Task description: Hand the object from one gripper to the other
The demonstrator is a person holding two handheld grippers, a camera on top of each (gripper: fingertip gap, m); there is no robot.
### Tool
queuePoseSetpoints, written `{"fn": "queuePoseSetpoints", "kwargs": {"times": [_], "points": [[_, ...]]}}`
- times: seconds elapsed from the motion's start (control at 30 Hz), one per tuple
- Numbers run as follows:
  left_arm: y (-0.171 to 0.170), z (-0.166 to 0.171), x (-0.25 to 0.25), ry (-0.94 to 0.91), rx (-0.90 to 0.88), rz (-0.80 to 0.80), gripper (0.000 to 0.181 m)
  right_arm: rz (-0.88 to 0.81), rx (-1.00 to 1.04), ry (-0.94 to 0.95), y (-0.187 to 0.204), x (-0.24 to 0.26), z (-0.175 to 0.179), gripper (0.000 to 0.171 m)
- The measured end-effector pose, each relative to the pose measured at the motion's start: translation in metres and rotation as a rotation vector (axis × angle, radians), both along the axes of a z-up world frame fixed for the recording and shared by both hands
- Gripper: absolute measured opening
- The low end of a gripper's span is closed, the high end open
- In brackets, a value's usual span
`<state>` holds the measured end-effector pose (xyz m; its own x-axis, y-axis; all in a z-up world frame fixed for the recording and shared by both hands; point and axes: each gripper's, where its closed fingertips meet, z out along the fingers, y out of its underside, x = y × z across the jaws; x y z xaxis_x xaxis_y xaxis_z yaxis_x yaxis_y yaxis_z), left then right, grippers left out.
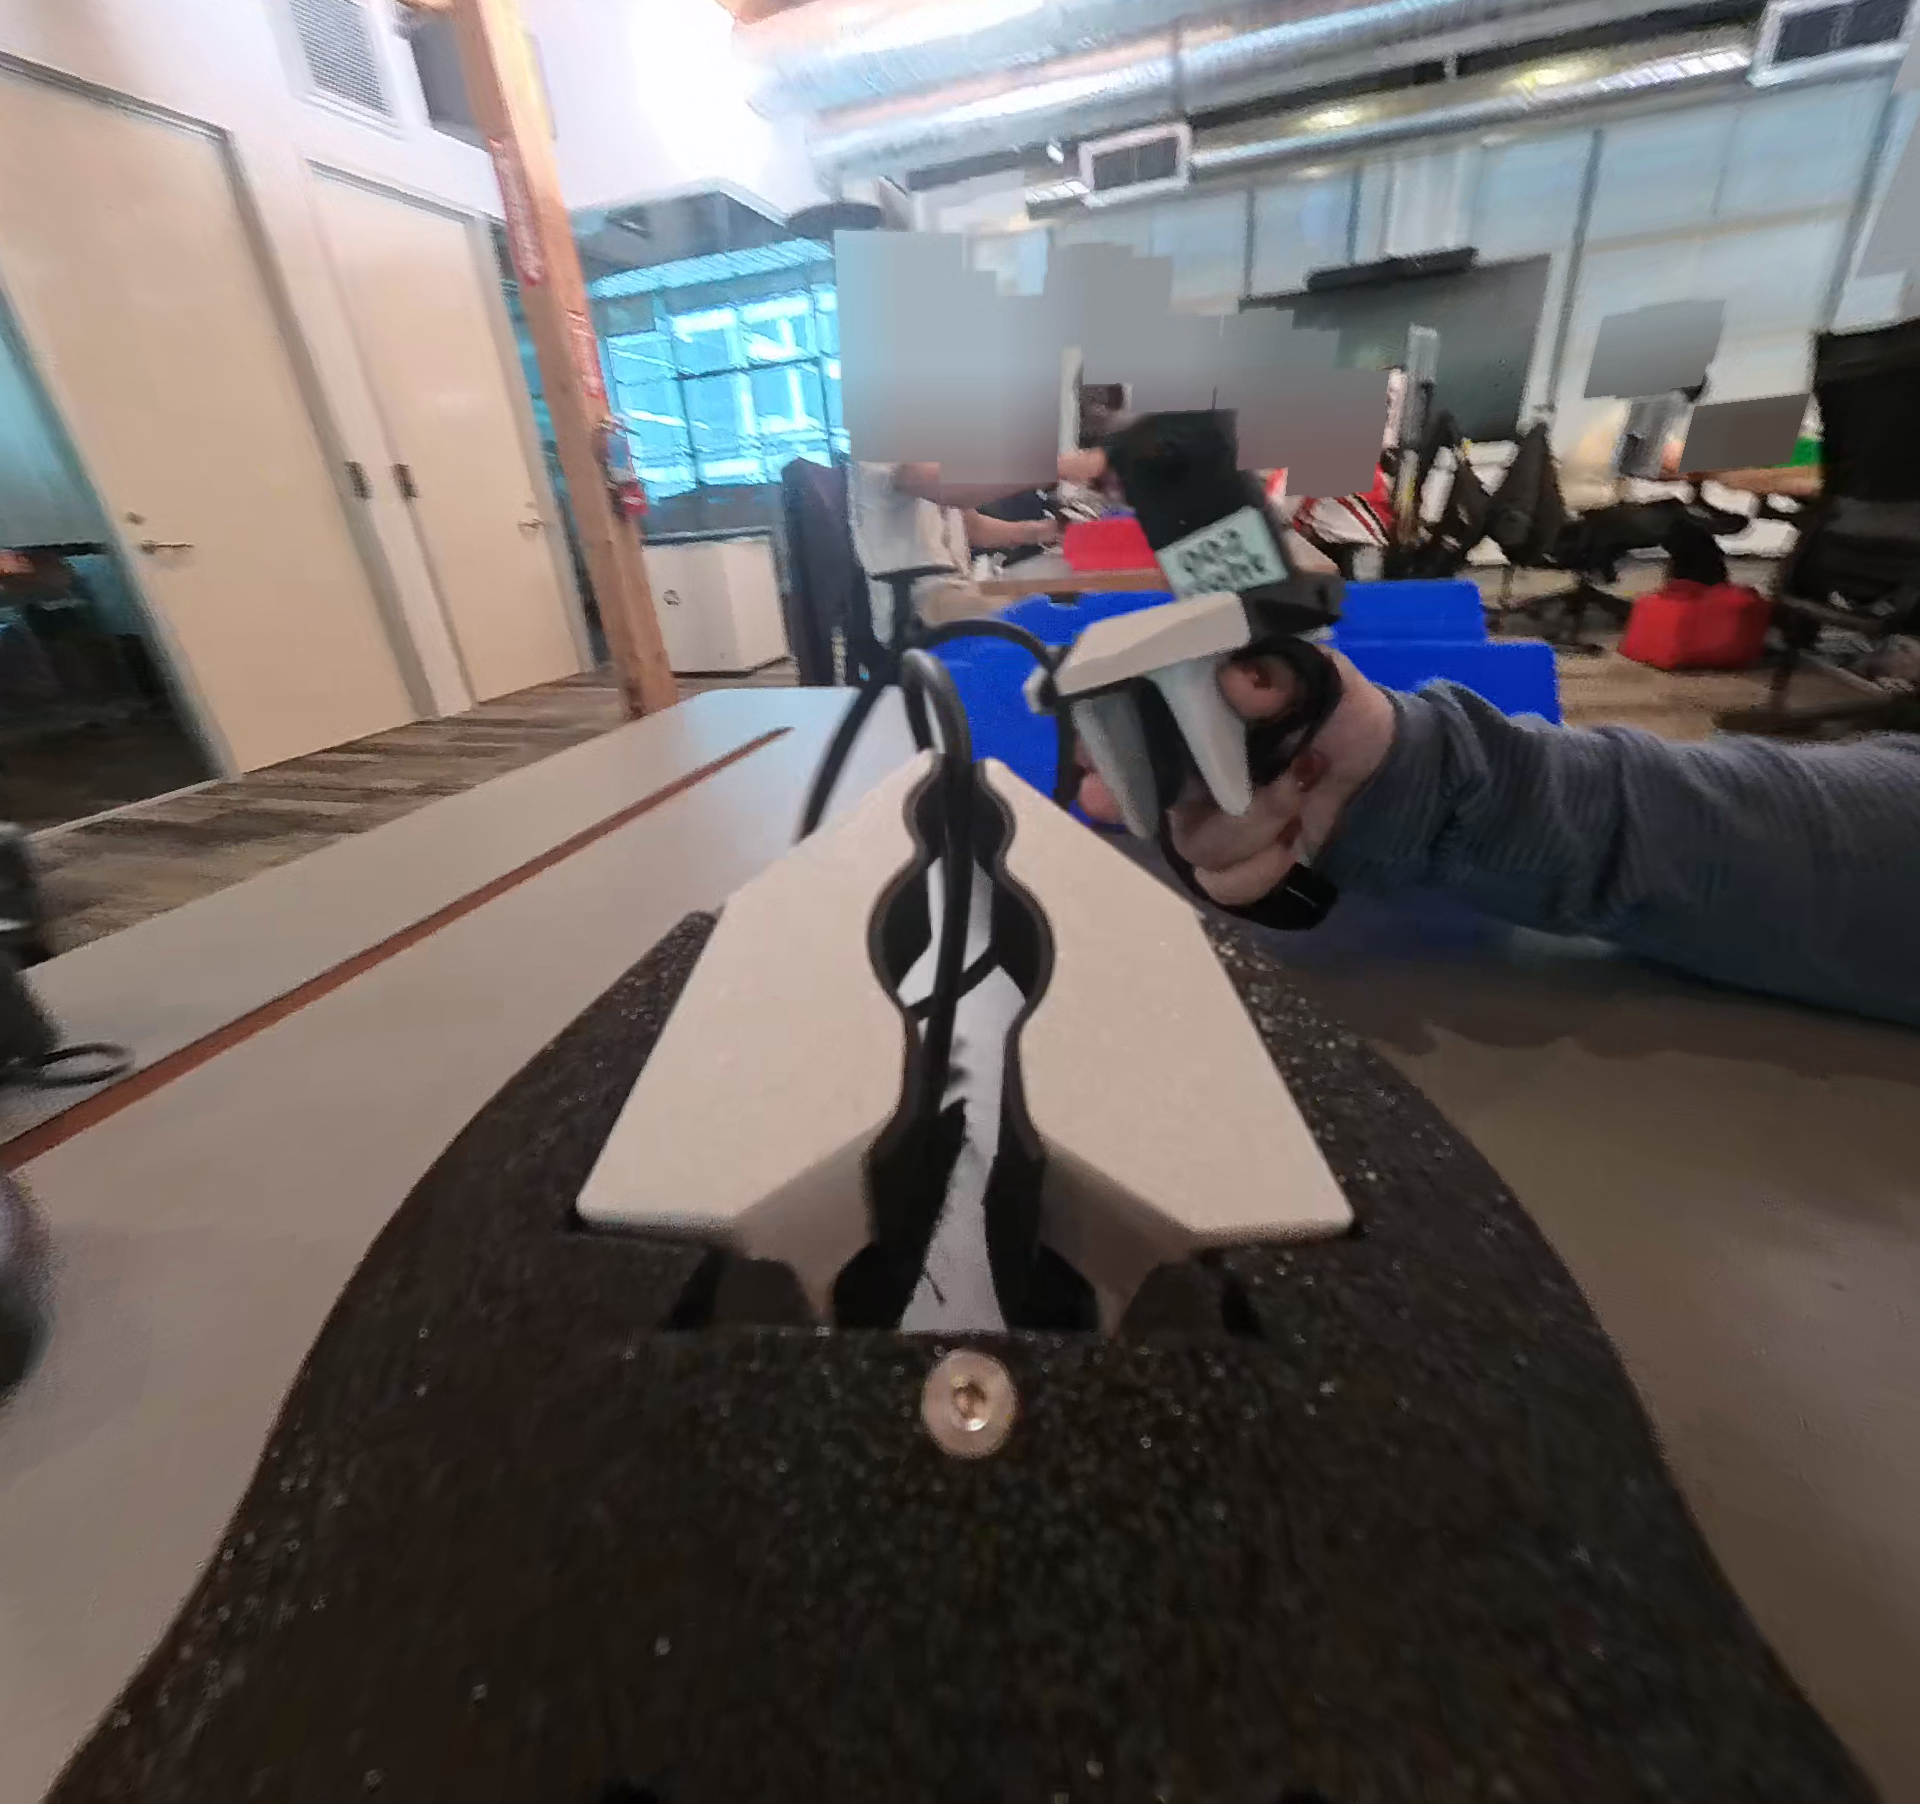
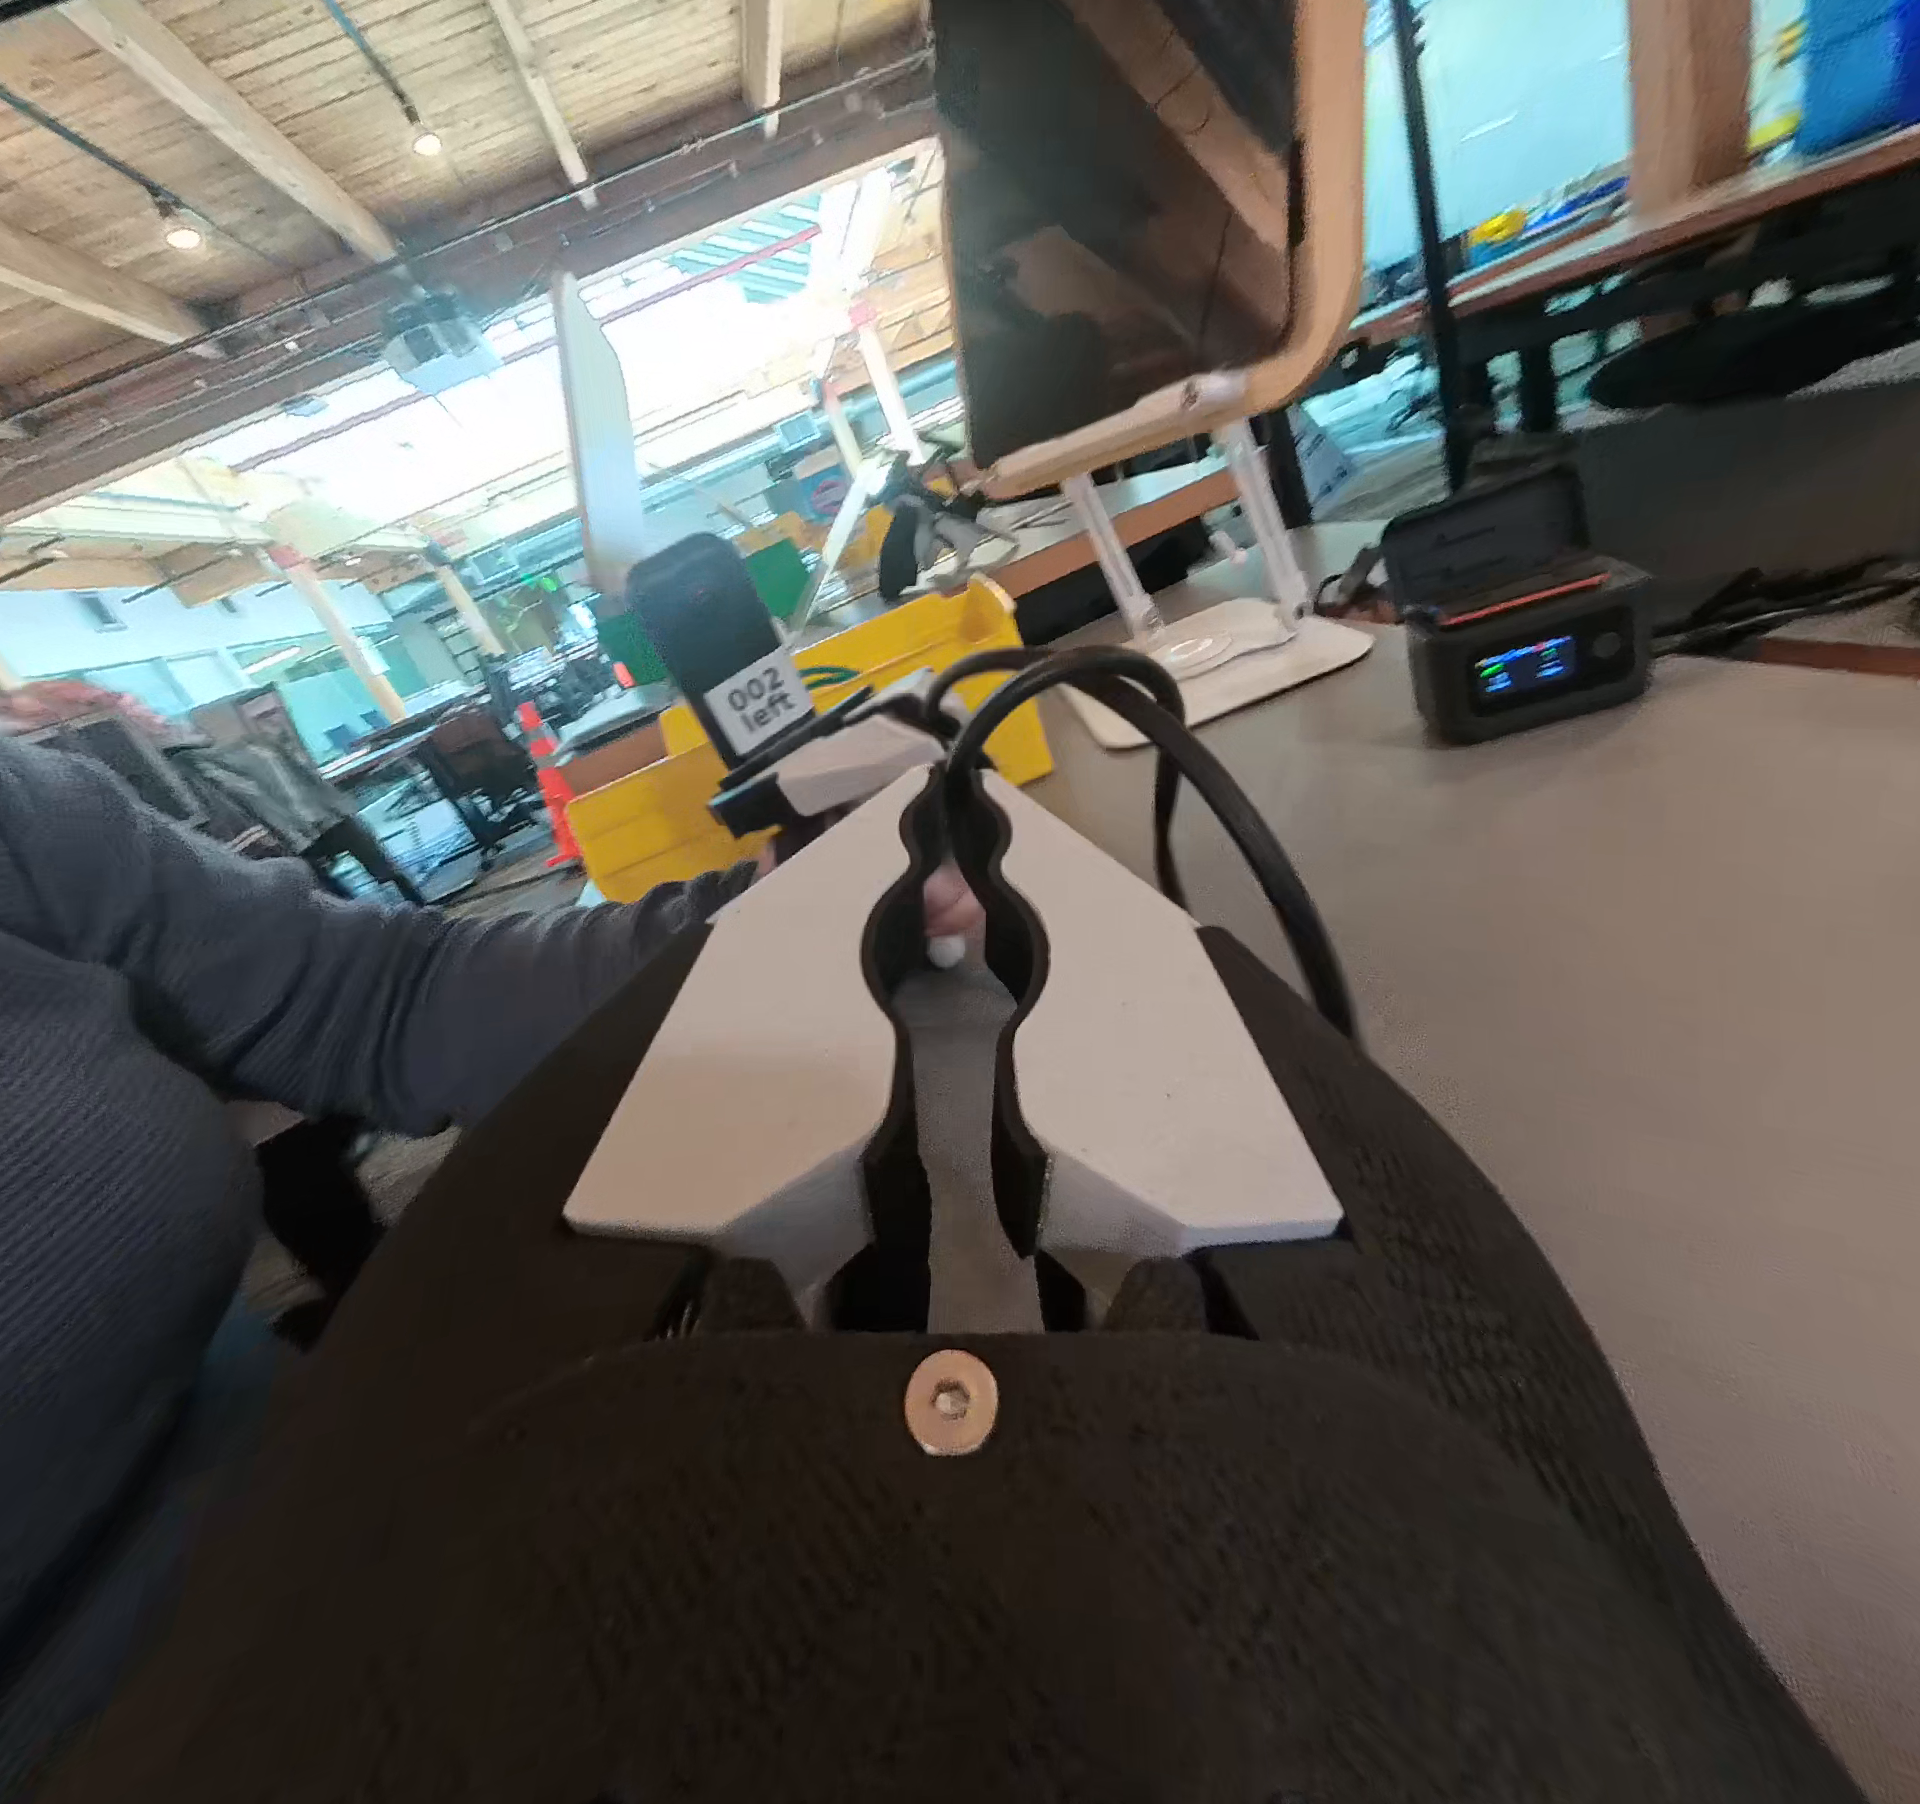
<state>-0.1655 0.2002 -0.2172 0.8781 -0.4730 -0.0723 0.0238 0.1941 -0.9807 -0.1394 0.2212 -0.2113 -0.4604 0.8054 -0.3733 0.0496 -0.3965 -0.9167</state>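
A black cable (image 1: 954, 871) runs between the fingers of my left gripper (image 1: 951, 767), which is shut on it, and a loop sticks out past the tips. My right gripper (image 1: 1044, 689), held by a hand in a grey sleeve, faces it tip to tip at the loop. In the right wrist view my right gripper (image 2: 951, 780) has its tips closed on the cable (image 2: 1081, 661), which arches up and trails down to the right. The left gripper (image 2: 904, 715) holds the same cable just beyond. Both are held above the grey table (image 2: 1558, 1027).
A black power station (image 2: 1517, 642) and a white stand (image 2: 1226, 632) carrying a screen sit on the table's far side. A yellow bin (image 2: 644, 819) is behind the left gripper. Blue bins (image 1: 1434, 653), office chairs and people are beyond the table. The grippers' ends are close to 4 cm from one another.
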Motion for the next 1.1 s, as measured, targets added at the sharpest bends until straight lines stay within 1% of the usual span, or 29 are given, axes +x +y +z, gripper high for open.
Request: {"fn": "queuePoseSetpoints", "kwargs": {"times": [0.07, 0.17, 0.27, 0.33, 0.43, 0.53, 0.63, 0.83, 0.93, 1.1], "points": [[-0.003, 0.012, -0.028, -0.054, 0.050, 0.124, 0.001, -0.106, 0.025, 0.031, 0.017, 0.003, 0.006, 0.001], [-0.014, 0.024, -0.074, -0.130, 0.118, 0.343, 0.000, -0.347, 0.087, 0.066, 0.052, 0.007, 0.013, 0.001], [-0.026, 0.026, -0.116, -0.132, 0.138, 0.591, 0.001, -0.611, 0.193, 0.054, 0.085, 0.014, 0.013, 0.001], [-0.035, 0.028, -0.133, -0.137, 0.160, 0.707, 0.001, -0.759, 0.223, 0.052, 0.103, 0.023, 0.015, 0.001], [-0.044, 0.028, -0.149, -0.150, 0.164, 0.804, 0.000, -0.877, 0.215, 0.060, 0.120, 0.036, 0.019, 0.001], [-0.048, 0.029, -0.156, -0.179, 0.170, 0.820, 0.000, -0.935, 0.220, 0.072, 0.126, 0.044, 0.023, 0.001], [-0.049, 0.032, -0.151, -0.203, 0.189, 0.756, 0.001, -0.937, 0.228, 0.078, 0.125, 0.044, 0.024, 0.001], [-0.036, 0.038, -0.118, -0.215, 0.186, 0.512, 0.001, -0.870, 0.234, 0.093, 0.113, 0.036, 0.025, 0.001], [-0.030, 0.040, -0.093, -0.221, 0.175, 0.347, 0.001, -0.828, 0.254, 0.096, 0.104, 0.030, 0.025, 0.001], [-0.028, 0.042, -0.053, -0.256, 0.148, 0.057, 0.000, -0.816, 0.313, 0.082, 0.096, 0.023, 0.022, 0.001]]}}
